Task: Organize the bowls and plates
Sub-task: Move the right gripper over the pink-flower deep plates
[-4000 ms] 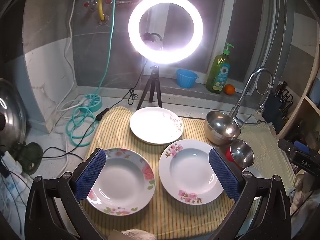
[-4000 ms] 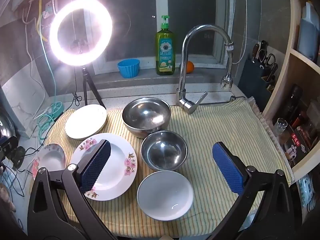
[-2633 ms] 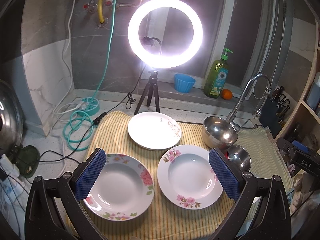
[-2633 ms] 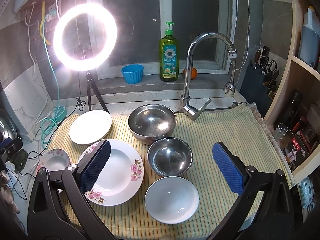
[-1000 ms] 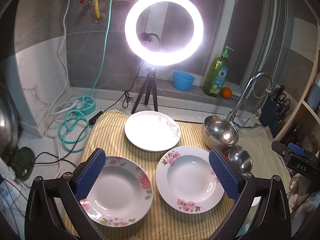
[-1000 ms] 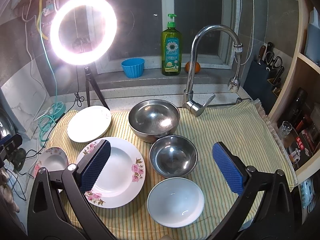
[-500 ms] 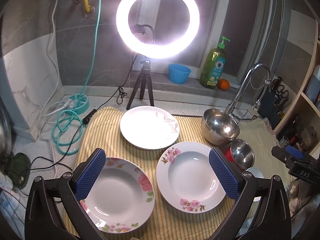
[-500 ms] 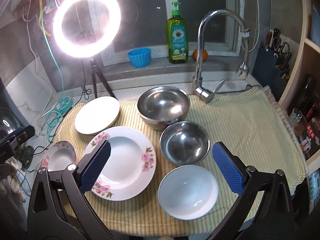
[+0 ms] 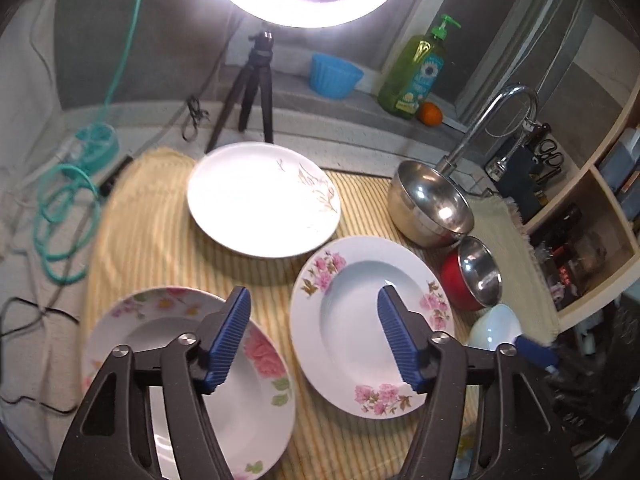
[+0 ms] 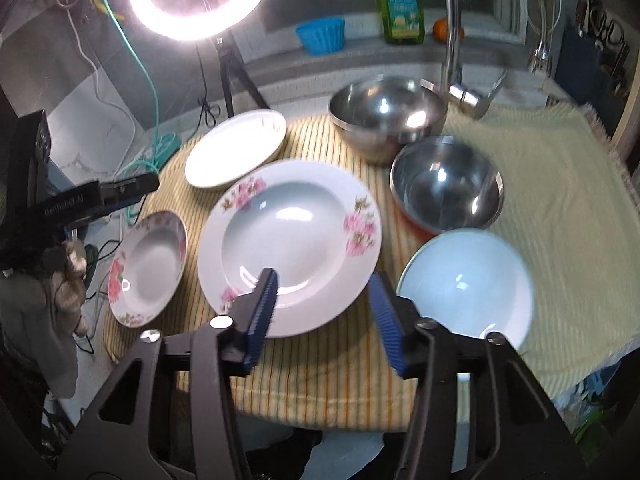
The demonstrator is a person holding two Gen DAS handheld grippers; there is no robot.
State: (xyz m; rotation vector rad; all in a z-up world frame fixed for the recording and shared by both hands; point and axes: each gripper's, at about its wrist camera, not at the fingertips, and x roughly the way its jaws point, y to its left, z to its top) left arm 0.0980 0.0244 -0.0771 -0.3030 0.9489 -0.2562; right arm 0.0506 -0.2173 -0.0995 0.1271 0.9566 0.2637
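Observation:
Three plates lie on a striped yellow mat (image 9: 160, 216): a flat white plate (image 9: 264, 198) at the back, a large pink-flowered deep plate (image 9: 370, 328) and a smaller flowered deep plate (image 9: 188, 380) left of it. A large steel bowl (image 10: 388, 116), a smaller steel bowl (image 10: 446, 184) with a red outside and a white bowl (image 10: 466, 284) stand to the right. My left gripper (image 9: 313, 300) hangs above the gap between the two flowered plates, its jaws closing on nothing. My right gripper (image 10: 323, 280) hovers over the near rim of the large flowered plate (image 10: 288, 244), jaws closing, pads touching nothing.
A lit ring light on a tripod (image 9: 256, 80) stands behind the mat. On the sill are a blue cup (image 9: 334, 76), a green soap bottle (image 9: 416, 72) and an orange (image 9: 431, 114). A faucet (image 10: 454, 32) rises at the back right, teal cables (image 9: 60, 216) lie left, shelves (image 9: 592, 216) stand right.
Both grippers have sunk and tipped down toward the dishes, so the plates look larger. The jaws of both have narrowed from wide open.

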